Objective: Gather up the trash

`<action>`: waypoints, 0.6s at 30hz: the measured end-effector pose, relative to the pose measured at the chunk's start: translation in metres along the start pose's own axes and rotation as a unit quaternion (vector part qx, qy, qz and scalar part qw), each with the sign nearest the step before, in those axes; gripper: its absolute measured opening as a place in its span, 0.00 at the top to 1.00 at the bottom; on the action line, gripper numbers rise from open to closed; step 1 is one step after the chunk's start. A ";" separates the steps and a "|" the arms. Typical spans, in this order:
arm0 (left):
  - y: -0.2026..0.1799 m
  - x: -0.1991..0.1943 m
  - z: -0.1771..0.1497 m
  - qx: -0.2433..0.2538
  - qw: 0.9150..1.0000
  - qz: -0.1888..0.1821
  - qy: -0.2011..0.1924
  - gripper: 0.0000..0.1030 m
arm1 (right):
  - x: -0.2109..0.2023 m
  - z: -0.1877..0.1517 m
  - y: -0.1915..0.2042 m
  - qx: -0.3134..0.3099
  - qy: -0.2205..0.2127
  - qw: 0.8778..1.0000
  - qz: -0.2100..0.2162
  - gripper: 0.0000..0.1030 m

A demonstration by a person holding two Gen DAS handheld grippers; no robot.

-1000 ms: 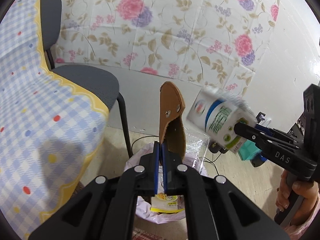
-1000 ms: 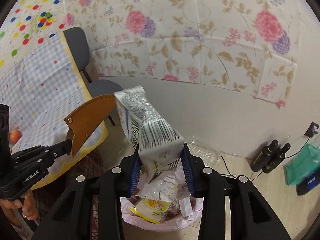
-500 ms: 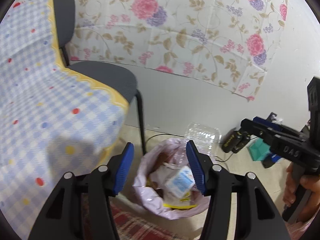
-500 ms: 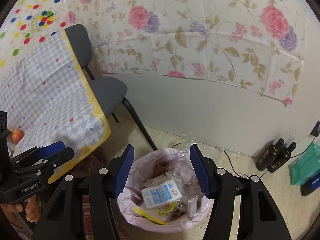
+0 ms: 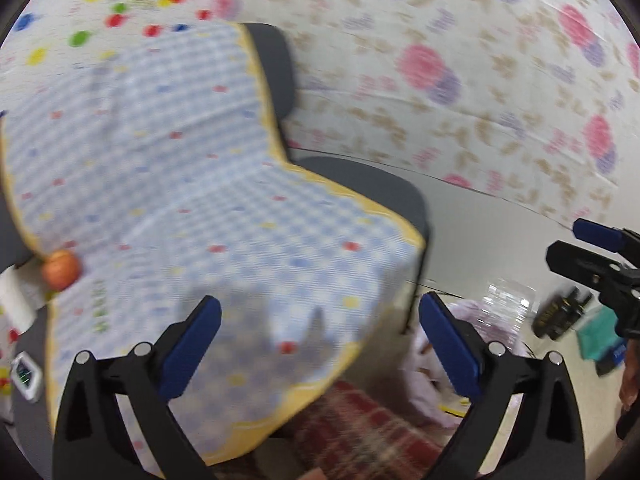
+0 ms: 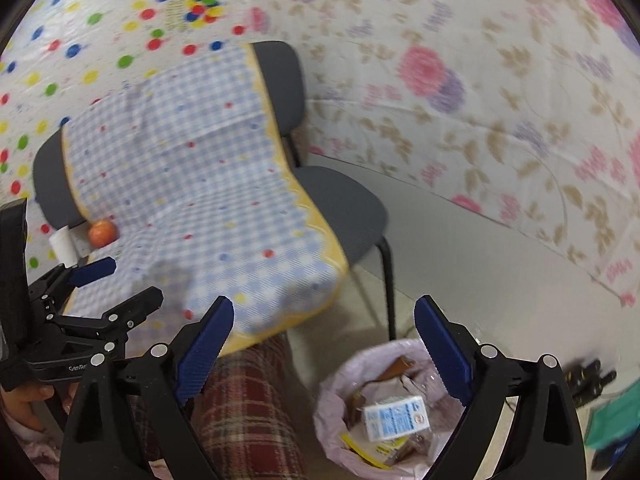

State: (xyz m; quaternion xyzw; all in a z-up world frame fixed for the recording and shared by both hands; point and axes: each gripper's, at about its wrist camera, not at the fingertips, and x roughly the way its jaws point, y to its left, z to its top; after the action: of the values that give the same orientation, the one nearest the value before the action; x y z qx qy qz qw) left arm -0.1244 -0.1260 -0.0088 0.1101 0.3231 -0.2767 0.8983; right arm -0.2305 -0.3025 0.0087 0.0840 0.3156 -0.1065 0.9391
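Both my grippers empty, jaws spread.
Milk carton (image 6: 396, 417) lies in the pink-lined trash bin (image 6: 332, 408), near right of the checked tablecloth (image 6: 192, 184).

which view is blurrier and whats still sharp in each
Left wrist view: blurrier, the checked tablecloth and floral wall smeared by motion, only the left claw crisp. Right wrist view: milder smear on the wall and chair; the right claw is sharp and the milk carton in the trash bag fairly clear.
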 end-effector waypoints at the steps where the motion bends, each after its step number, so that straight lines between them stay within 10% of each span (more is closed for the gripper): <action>1: 0.009 -0.005 0.001 -0.006 1.000 0.009 -0.002 0.06 | 0.001 0.005 0.009 -0.010 -0.001 1.000 0.007 0.11; 18: 0.116 -0.070 -0.010 -0.102 0.977 0.188 0.018 0.06 | 0.034 0.048 0.120 -0.109 -0.001 0.989 0.104 0.11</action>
State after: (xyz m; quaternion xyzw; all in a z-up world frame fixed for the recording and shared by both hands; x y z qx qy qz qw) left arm -0.1080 0.0029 0.0304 0.0819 0.3392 -0.0664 0.9348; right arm -0.1466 -0.2031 0.0363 0.0133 0.3136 0.0270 0.9491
